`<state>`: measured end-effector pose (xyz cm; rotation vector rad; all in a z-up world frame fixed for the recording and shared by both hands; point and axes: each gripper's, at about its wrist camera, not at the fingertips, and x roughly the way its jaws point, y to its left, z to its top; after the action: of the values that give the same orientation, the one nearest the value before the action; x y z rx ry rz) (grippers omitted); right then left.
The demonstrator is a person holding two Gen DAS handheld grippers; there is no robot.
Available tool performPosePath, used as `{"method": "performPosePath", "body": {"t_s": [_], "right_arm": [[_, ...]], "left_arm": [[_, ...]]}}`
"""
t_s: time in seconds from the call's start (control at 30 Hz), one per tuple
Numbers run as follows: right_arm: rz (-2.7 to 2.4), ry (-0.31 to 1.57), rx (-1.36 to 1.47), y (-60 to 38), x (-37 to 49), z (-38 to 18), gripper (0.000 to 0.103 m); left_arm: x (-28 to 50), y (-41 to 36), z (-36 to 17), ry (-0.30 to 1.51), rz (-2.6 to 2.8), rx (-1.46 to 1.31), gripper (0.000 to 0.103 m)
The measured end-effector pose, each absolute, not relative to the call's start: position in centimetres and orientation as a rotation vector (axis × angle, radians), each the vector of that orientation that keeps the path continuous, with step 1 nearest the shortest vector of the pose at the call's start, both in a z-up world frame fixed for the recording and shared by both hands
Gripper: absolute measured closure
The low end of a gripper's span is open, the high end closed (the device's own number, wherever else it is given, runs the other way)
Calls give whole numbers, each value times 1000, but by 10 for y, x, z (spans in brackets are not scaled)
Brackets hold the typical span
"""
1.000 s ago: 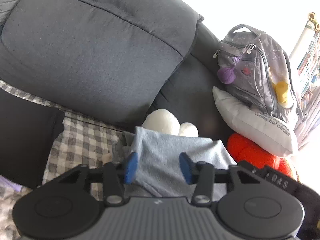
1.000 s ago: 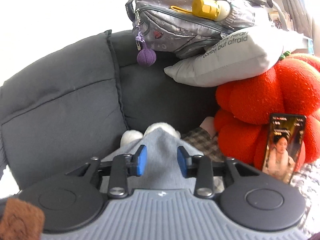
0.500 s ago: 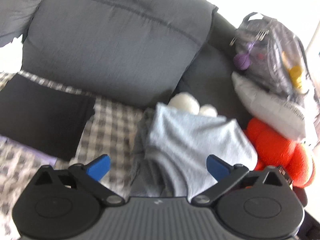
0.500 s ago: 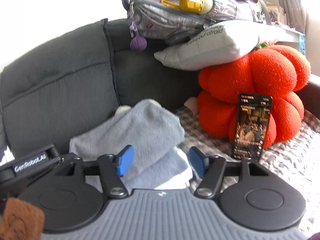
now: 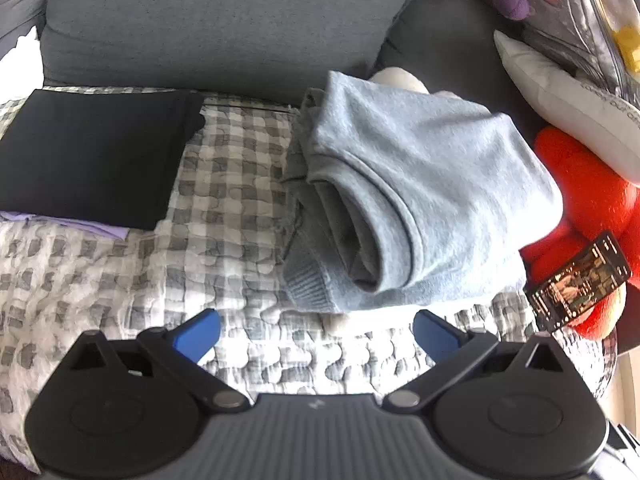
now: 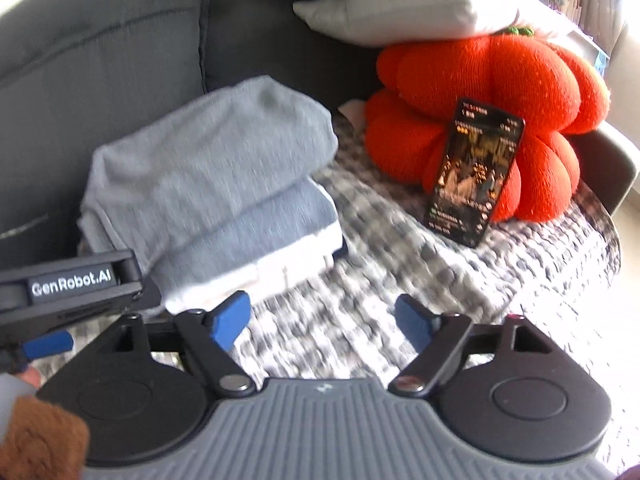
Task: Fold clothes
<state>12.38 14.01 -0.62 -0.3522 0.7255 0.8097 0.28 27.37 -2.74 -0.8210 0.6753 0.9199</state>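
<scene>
The folded grey sweatshirt (image 5: 432,184) lies on the checked blanket (image 5: 224,248) that covers the sofa seat, its far edge against the dark grey sofa back (image 5: 224,20). In the right wrist view the sweatshirt (image 6: 212,168) sits as the top layer of a small stack, with a paler blue fold and a white layer under it.

The left hand-held gripper (image 5: 316,336) is spread wide, its blue pads over bare blanket just in front of the sweatshirt, touching nothing. The right hand-held gripper (image 6: 324,320) has its jaws opening, with only blanket between them; the stack is just beyond its left finger. That view is blurred.

To the left of the sweatshirt, apart from it, lies a folded black garment (image 5: 92,160). To the right sits an orange pumpkin cushion (image 6: 492,112) with a phone (image 6: 474,172) leaning upright against it, screen lit. A white pillow (image 6: 404,4) rests on the cushion, and a grey backpack (image 5: 572,12) on the pillow.
</scene>
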Motion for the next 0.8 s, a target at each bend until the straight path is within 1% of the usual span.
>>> {"method": "performPosePath", "body": {"t_s": [0.03, 0.13, 0.4, 0.8], "right_arm": [[806, 727, -361, 140, 123, -8, 10], [800, 719, -376, 137, 120, -9, 4], [797, 717, -408, 138, 118, -7, 1], [795, 727, -428, 143, 118, -12, 1]], "left_arm": [[3, 272, -27, 674, 917, -817, 0], [4, 268, -25, 668, 913, -806, 0], [11, 267, -21, 677, 900, -799, 0], [11, 268, -22, 680, 897, -805, 0]]}}
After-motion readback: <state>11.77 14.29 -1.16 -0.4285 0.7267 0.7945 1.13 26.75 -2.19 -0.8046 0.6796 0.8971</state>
